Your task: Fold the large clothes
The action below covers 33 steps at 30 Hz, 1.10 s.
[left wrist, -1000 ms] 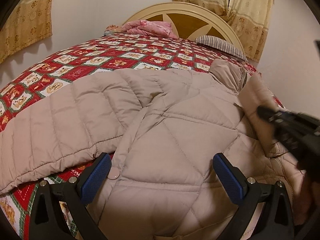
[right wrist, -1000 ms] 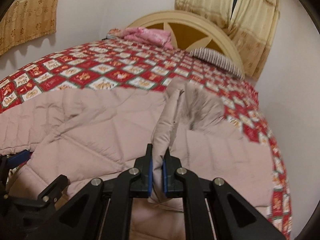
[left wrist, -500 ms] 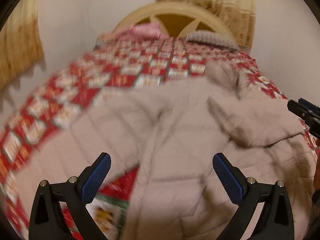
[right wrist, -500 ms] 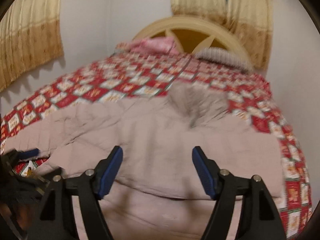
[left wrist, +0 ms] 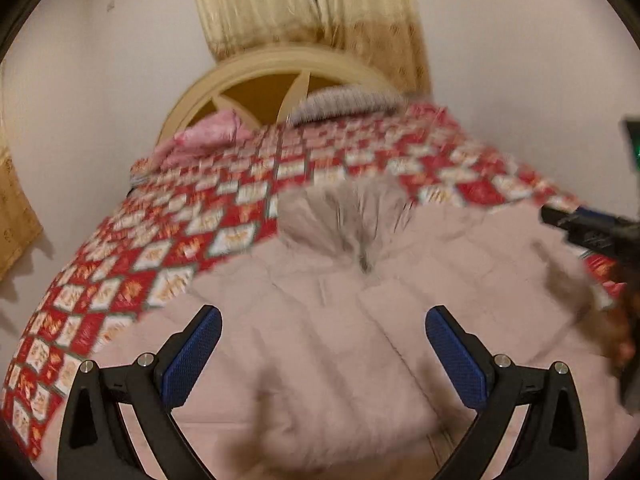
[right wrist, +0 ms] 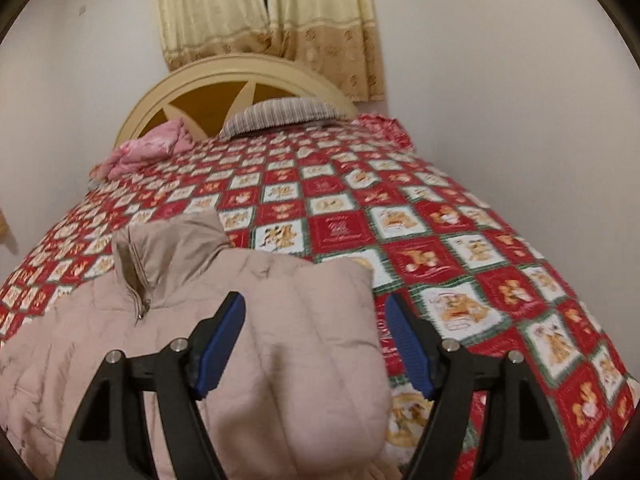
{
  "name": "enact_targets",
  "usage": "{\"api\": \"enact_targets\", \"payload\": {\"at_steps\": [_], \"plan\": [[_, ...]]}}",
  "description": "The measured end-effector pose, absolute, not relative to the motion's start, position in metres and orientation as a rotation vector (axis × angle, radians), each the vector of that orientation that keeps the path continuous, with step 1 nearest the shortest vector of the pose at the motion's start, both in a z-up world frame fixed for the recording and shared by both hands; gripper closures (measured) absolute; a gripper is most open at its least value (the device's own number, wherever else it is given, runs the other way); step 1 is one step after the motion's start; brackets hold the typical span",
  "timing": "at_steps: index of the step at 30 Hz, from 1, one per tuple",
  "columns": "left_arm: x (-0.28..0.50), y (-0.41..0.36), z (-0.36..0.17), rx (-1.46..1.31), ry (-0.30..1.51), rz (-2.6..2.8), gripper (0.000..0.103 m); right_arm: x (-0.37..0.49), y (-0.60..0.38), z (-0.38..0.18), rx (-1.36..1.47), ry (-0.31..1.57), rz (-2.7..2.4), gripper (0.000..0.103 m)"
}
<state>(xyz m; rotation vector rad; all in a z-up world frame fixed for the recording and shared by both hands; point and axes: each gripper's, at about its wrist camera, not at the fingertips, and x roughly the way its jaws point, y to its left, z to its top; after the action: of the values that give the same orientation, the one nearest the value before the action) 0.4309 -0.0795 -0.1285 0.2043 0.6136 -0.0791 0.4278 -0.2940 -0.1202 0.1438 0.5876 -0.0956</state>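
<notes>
Sleeves look folded onto the puffer jacket; both my grippers, left and right, spread and empty; body fold left.

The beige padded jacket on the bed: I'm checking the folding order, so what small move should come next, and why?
Probably lower the right gripper onto the jacket's right edge and pinch it. Its fingers have just been opening and hold nothing, the sleeve seems already folded in, the collar and zipper lie flat on the quilt, and the left gripper is open above the body.
</notes>
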Motion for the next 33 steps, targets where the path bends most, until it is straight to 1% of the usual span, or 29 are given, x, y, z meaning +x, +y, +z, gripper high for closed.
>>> {"api": "enact_targets", "payload": {"at_steps": [5,8,18,27,30,33], "plan": [[0.47,-0.076,-0.193,0.19,0.803,-0.045,0.001,0.445,-0.287,-0.162,0.108,0.724,-0.023,0.028],[0.47,-0.07,-0.198,0.161,0.8,-0.058,0.001,0.447,-0.282,-0.188,0.069,0.78,-0.025,0.028],[0.473,-0.075,-0.204,0.185,0.809,-0.035,0.001,0.45,-0.276,-0.198,0.018,0.826,-0.067,0.026],[0.475,-0.072,-0.206,0.163,0.819,-0.038,0.001,0.457,-0.271,-0.199,-0.039,0.861,-0.103,0.025],[0.475,-0.07,-0.207,0.153,0.821,-0.041,0.001,0.459,-0.268,-0.181,-0.077,0.905,-0.15,0.027],[0.476,-0.07,-0.207,0.147,0.819,-0.043,0.001,0.436,-0.267,-0.143,0.066,0.808,-0.144,0.026]]}}
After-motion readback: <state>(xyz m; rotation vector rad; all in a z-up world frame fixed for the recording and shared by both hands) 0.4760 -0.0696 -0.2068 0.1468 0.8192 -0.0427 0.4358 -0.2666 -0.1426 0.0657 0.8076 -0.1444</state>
